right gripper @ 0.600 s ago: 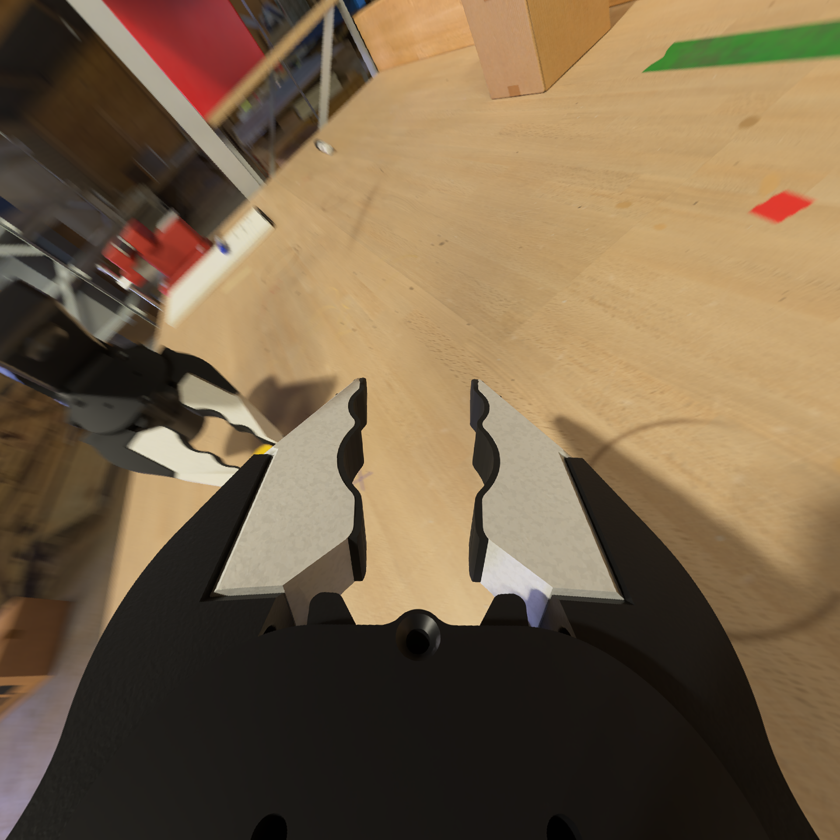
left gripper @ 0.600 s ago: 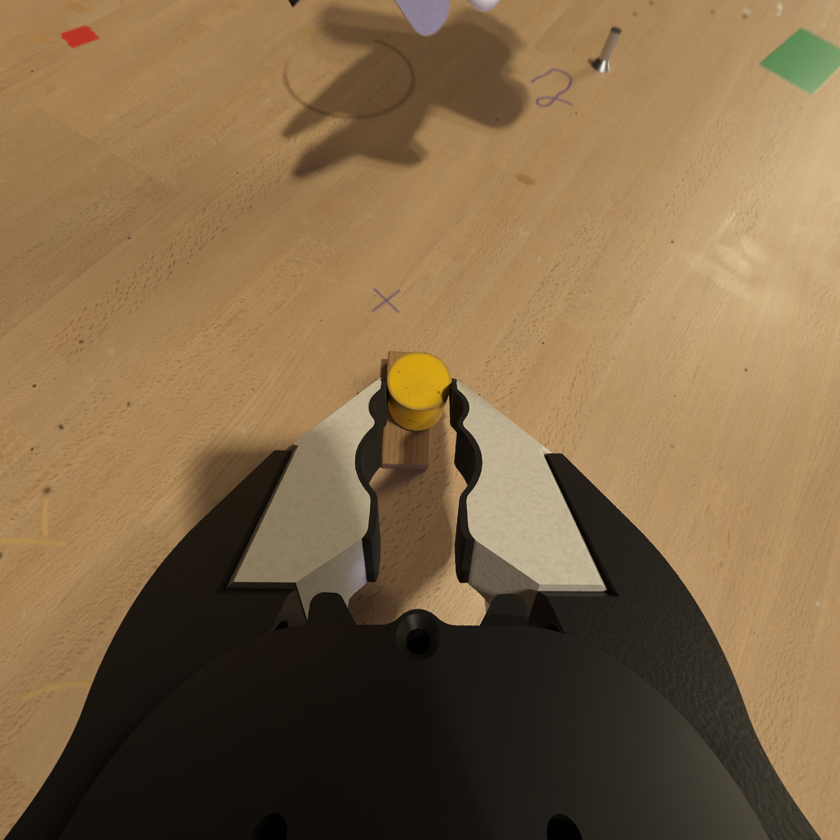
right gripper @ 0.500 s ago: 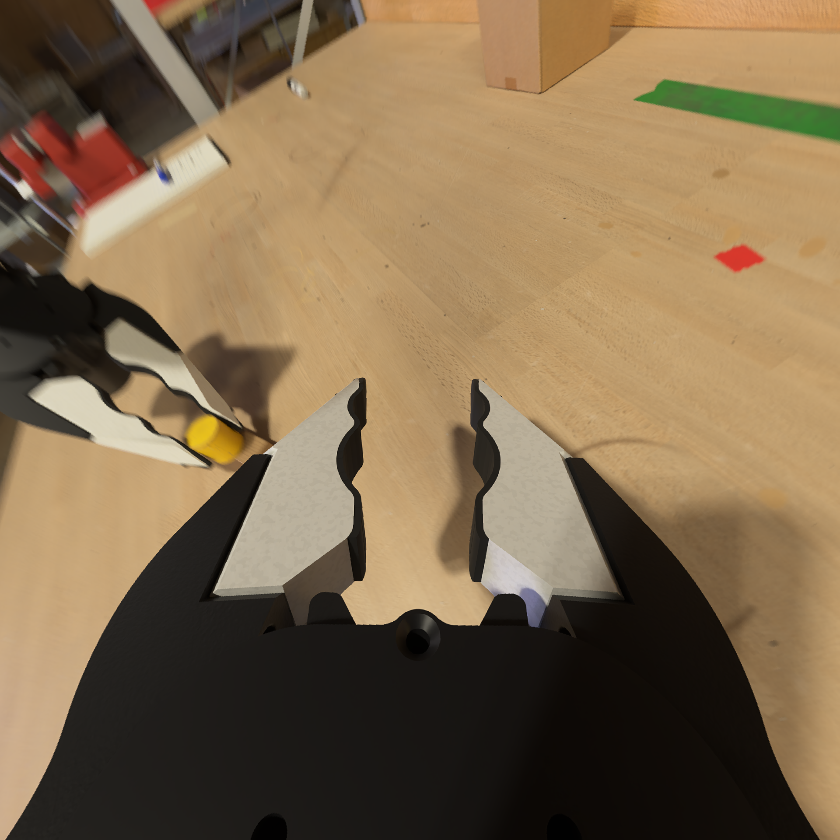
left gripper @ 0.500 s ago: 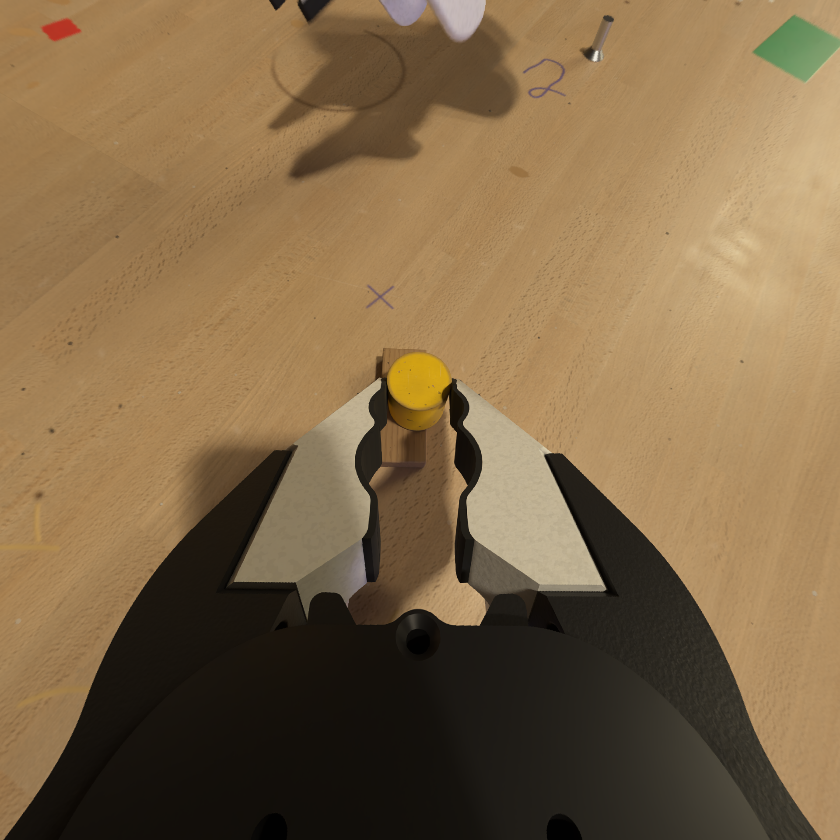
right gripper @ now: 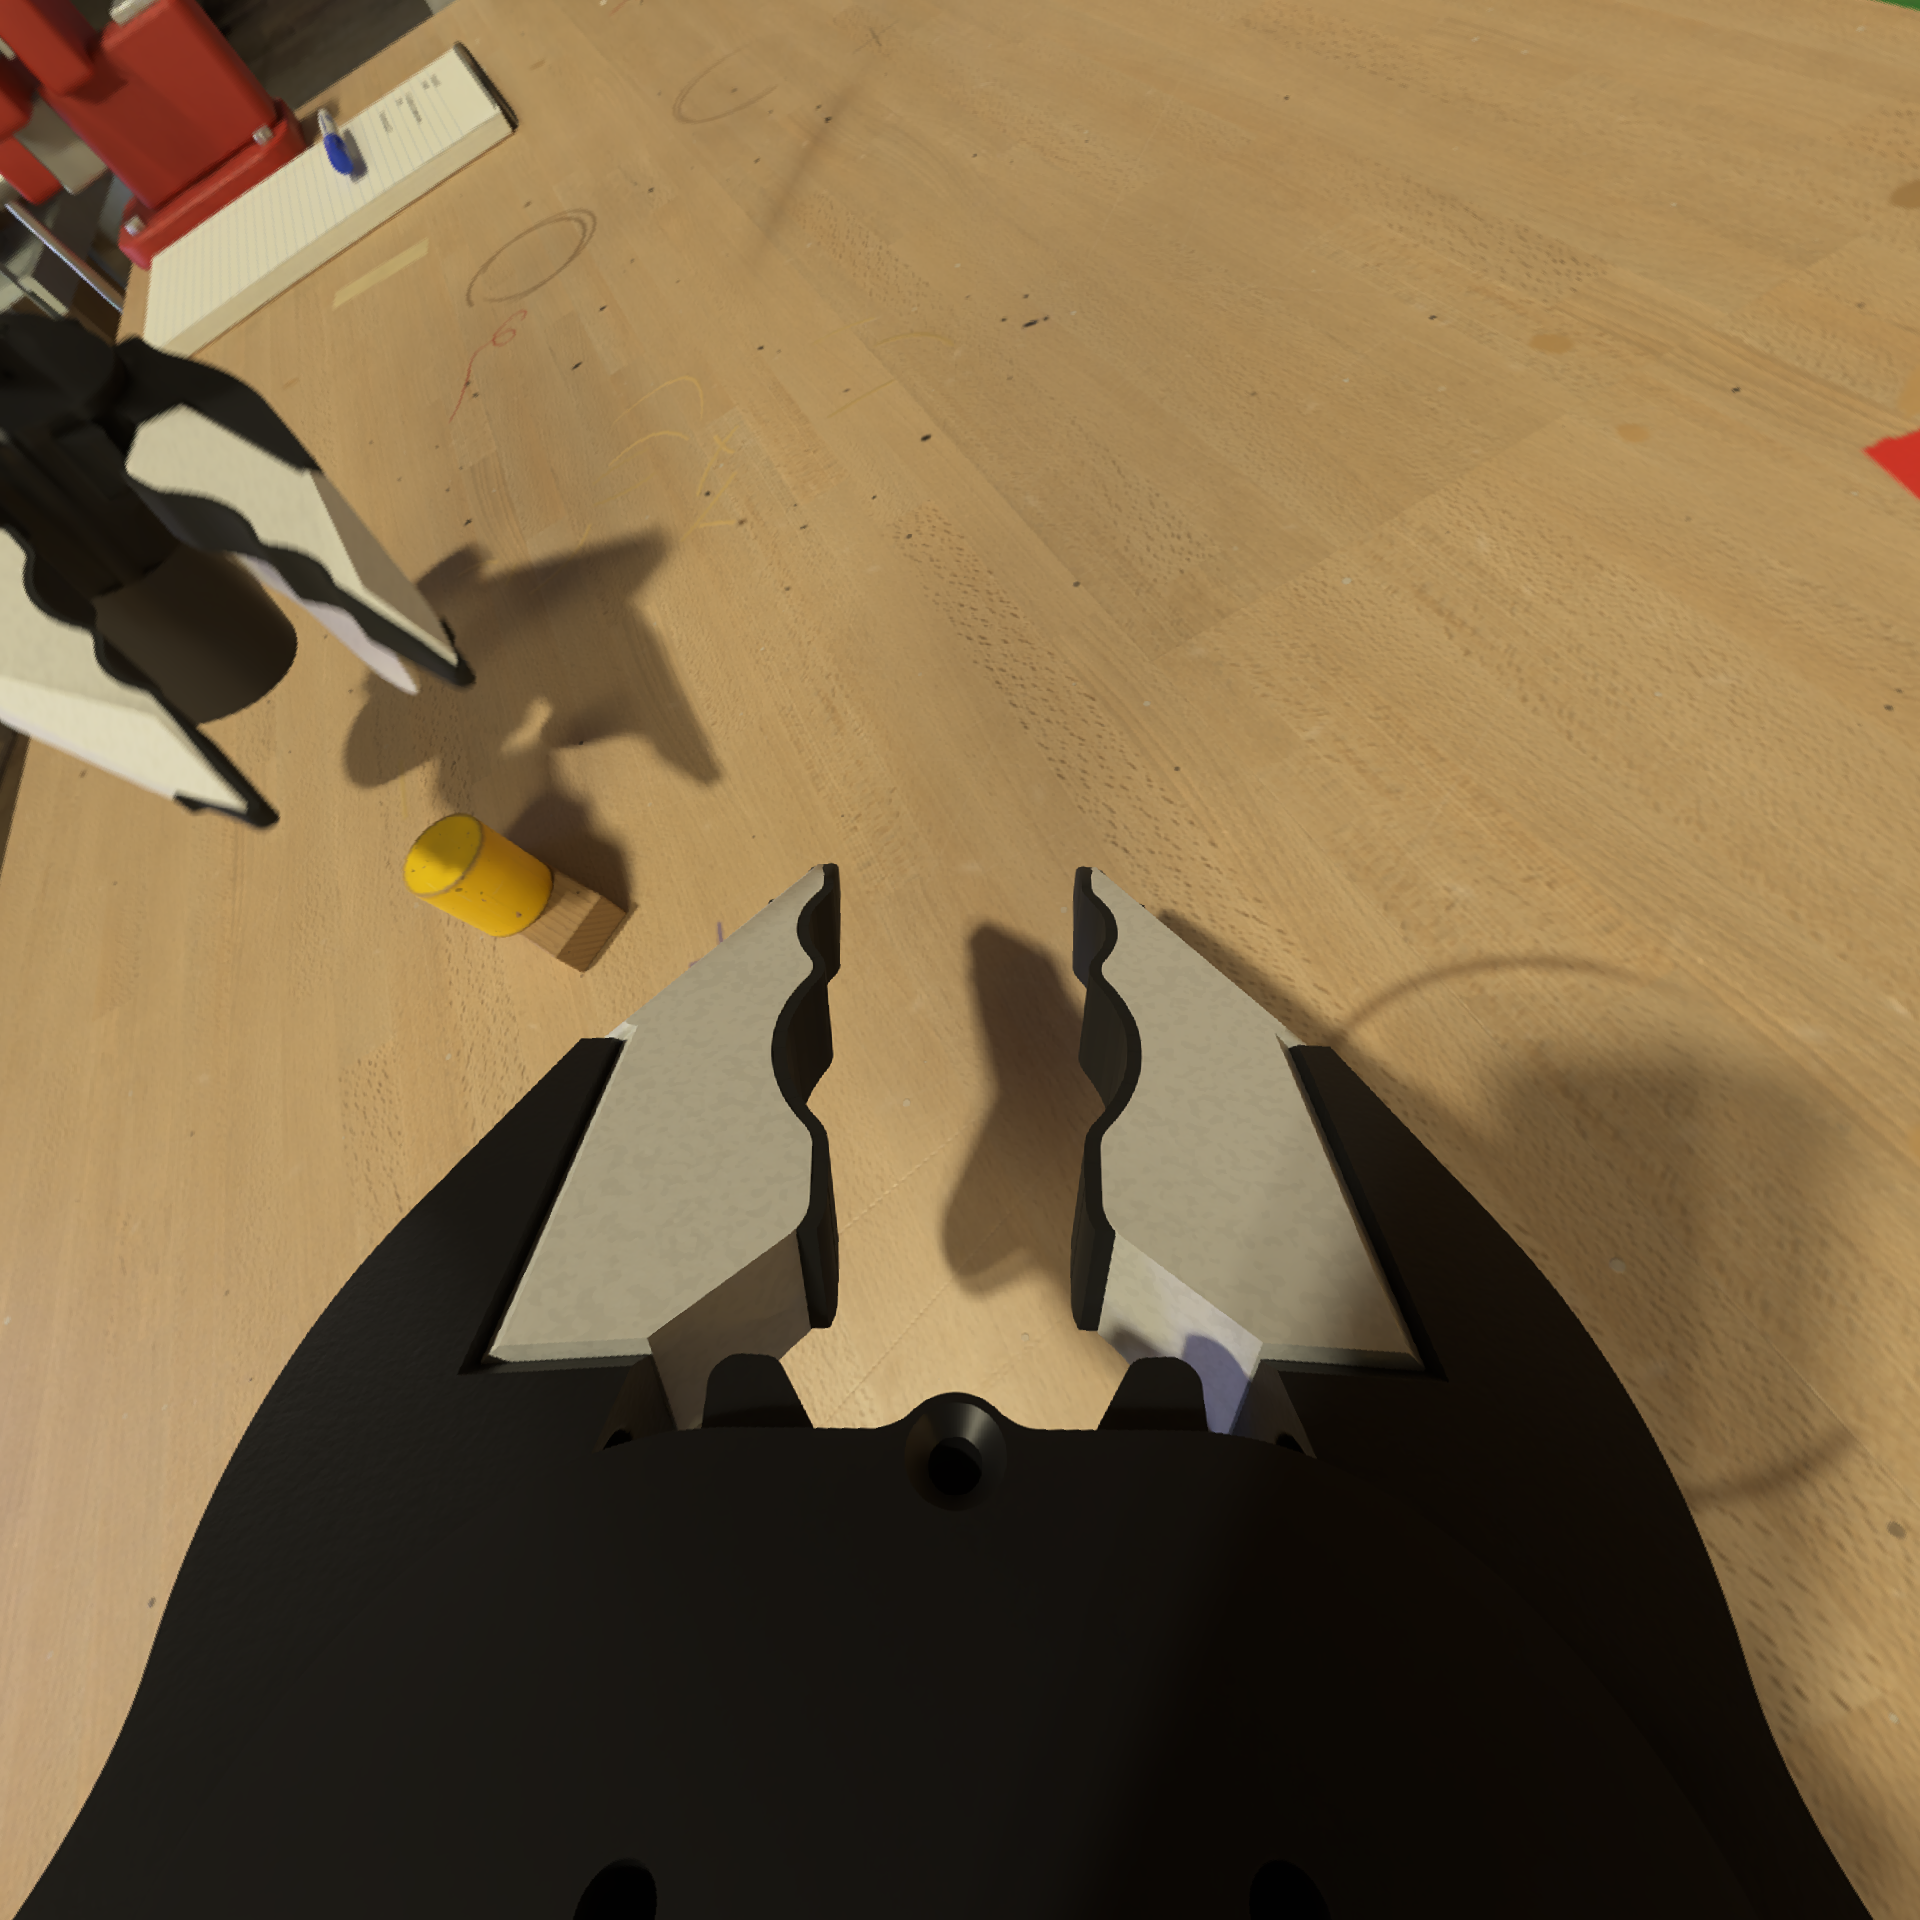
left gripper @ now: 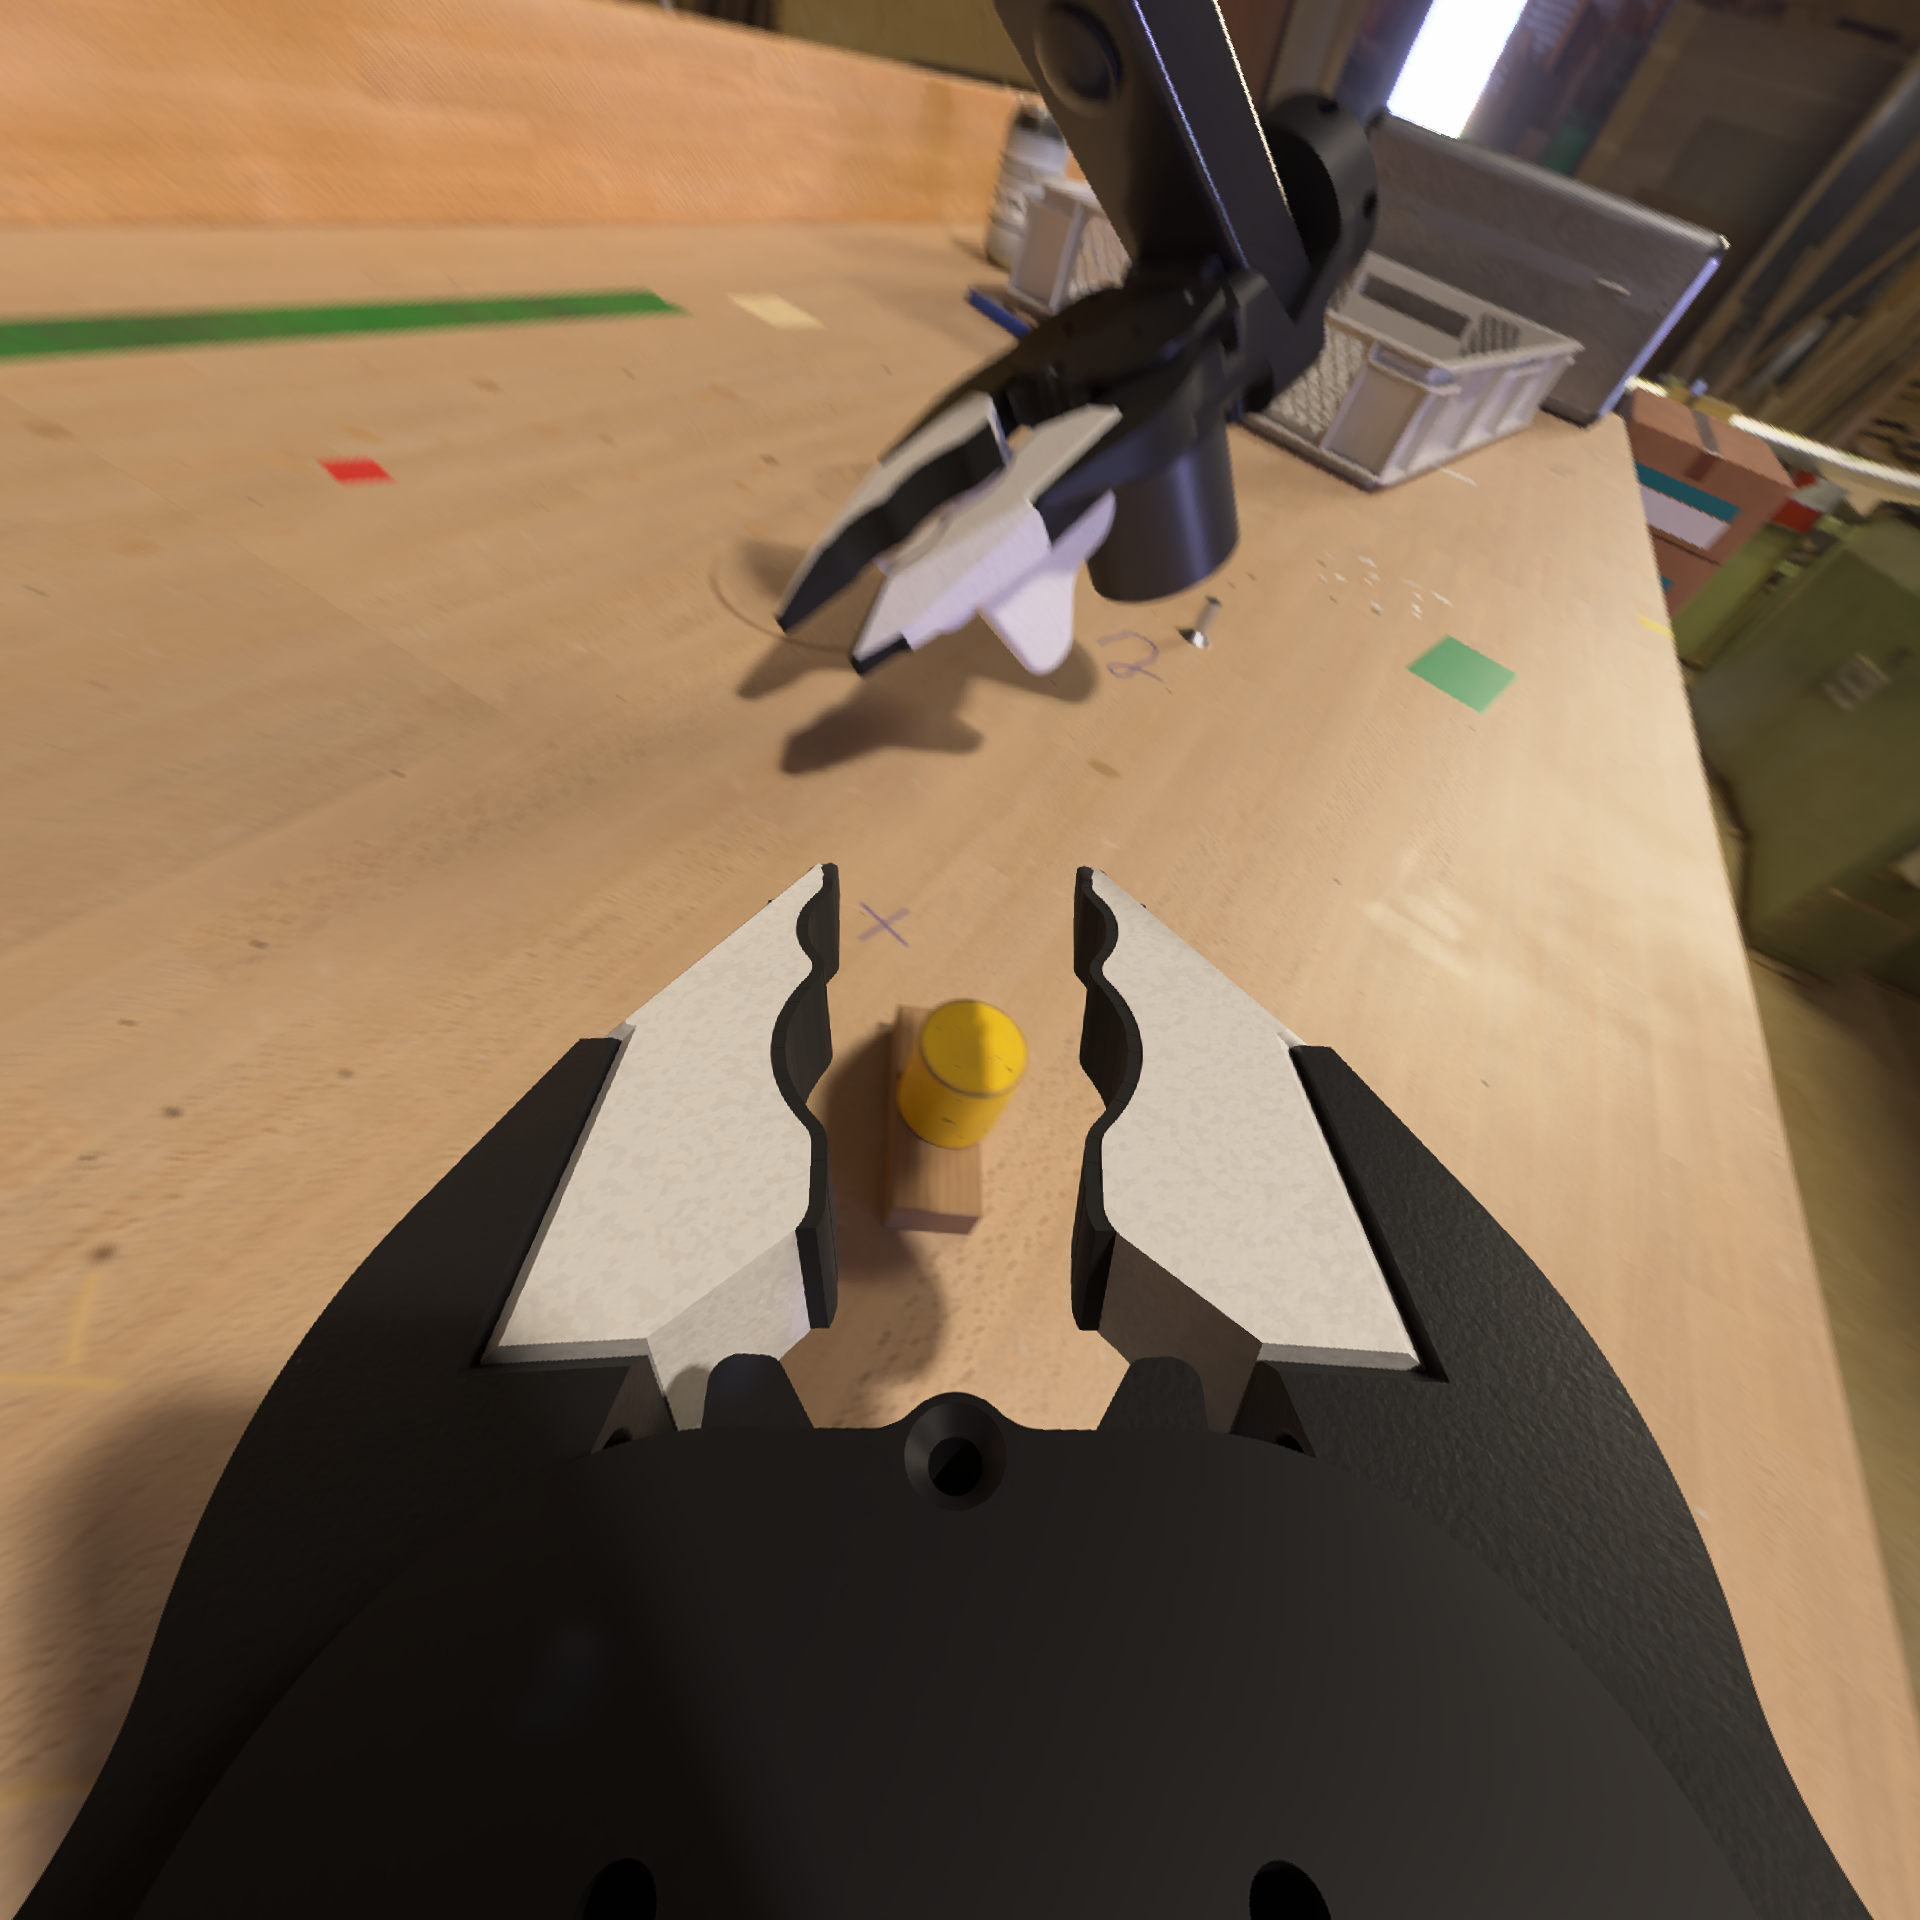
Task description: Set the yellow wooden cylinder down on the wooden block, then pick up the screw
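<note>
The yellow wooden cylinder [left gripper: 961, 1070] stands upright on the small wooden block [left gripper: 932, 1179] on the table. It also shows in the right wrist view [right gripper: 478, 875] on the block [right gripper: 577, 925]. My left gripper [left gripper: 954, 883] is open and empty, raised and drawn back from the cylinder; it shows far left in the right wrist view [right gripper: 358, 743]. My right gripper [right gripper: 954, 883] is open and empty above bare table; in the left wrist view [left gripper: 831, 639] it hovers beyond the cylinder. The small metal screw [left gripper: 1202, 623] stands on the table to its right.
A white mesh basket [left gripper: 1423, 384] and a jar [left gripper: 1023, 187] stand at the far right. Green tape patches [left gripper: 1460, 673], a green strip [left gripper: 332, 317] and a red patch [left gripper: 355, 471] mark the table [left gripper: 416, 727]. A notepad with pen [right gripper: 322, 197] and red tool [right gripper: 145, 114] lie far left.
My left gripper opened, let go of the cylinder on the block, and pulled back and up. My right gripper swung down towards the table.
</note>
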Available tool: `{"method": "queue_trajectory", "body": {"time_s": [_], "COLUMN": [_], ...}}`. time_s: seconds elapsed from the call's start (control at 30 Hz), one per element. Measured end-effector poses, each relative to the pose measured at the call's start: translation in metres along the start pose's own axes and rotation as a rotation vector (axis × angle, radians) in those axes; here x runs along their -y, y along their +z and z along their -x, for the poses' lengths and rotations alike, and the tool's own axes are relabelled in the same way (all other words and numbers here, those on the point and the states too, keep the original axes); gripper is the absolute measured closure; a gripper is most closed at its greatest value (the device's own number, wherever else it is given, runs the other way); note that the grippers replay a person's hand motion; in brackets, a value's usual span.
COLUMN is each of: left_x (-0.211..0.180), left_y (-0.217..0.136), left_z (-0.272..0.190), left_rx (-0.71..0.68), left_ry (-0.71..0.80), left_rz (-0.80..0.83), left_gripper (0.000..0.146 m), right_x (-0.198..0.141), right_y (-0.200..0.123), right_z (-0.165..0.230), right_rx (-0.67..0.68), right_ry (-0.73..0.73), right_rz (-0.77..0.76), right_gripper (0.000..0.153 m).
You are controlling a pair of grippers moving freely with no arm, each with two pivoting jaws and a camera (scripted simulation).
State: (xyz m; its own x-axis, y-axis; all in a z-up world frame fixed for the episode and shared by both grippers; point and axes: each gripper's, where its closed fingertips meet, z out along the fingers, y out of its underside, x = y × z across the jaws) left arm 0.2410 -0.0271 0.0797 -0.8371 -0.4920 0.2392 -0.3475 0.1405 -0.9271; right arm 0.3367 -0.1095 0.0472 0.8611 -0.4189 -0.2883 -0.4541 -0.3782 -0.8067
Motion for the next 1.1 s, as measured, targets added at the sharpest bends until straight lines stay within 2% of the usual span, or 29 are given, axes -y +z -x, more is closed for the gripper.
{"method": "queue_trajectory", "body": {"time_s": [0.17,0.27,0.37,0.47,0.53,0.6,0.7,0.77,0.87,0.97,1.1], "left_x": [0.017,0.023,0.02,0.011,0.008,0.006,0.004,0.003,0.0,0.0,0.001], "left_y": [-0.012,-0.02,-0.021,-0.018,-0.019,-0.021,-0.02,-0.019,-0.018,-0.02,-0.036], "left_z": [0.021,0.028,0.033,0.038,0.041,0.045,0.046,0.046,0.048,0.05,0.045], "left_rx": [0.121,0.156,0.218,0.29,0.348,0.393,0.407,0.404,0.414,0.413,0.413], "left_ry": [0.039,0.018,0.07,0.15,0.198,0.249,0.262,0.258,0.263,0.249,0.173], "left_rz": [-0.1,-0.128,-0.08,0.0,0.033,0.05,0.048,0.052,0.063,0.057,0.047], "left_gripper": [0.101,0.102,0.102,0.101,0.101,0.101,0.101,0.101,0.101,0.101,0.101], "right_x": [0.001,0.011,0.029,0.046,0.045,0.042,0.017,-0.005,-0.041,-0.075,-0.131], "right_y": [-0.001,-0.009,-0.026,-0.058,-0.093,-0.143,-0.227,-0.285,-0.351,-0.392,-0.408], "right_z": [-0.005,-0.008,-0.003,0.012,0.005,-0.01,-0.042,-0.068,-0.079,-0.064,-0.031], "right_rx": [-0.065,-0.082,-0.073,-0.061,-0.17,-0.298,-0.425,-0.58,-0.709,-0.76,-0.697], "right_ry": [-0.082,-0.061,-0.012,-0.02,-0.077,-0.089,0.038,0.111,0.194,0.239,0.383], "right_rz": [0.011,-0.033,-0.104,-0.17,-0.13,-0.132,-0.11,-0.101,-0.101,-0.123,-0.24], "right_gripper": [0.108,0.11,0.111,0.111,0.113,0.115,0.108,0.108,0.109,0.107,0.109]}}
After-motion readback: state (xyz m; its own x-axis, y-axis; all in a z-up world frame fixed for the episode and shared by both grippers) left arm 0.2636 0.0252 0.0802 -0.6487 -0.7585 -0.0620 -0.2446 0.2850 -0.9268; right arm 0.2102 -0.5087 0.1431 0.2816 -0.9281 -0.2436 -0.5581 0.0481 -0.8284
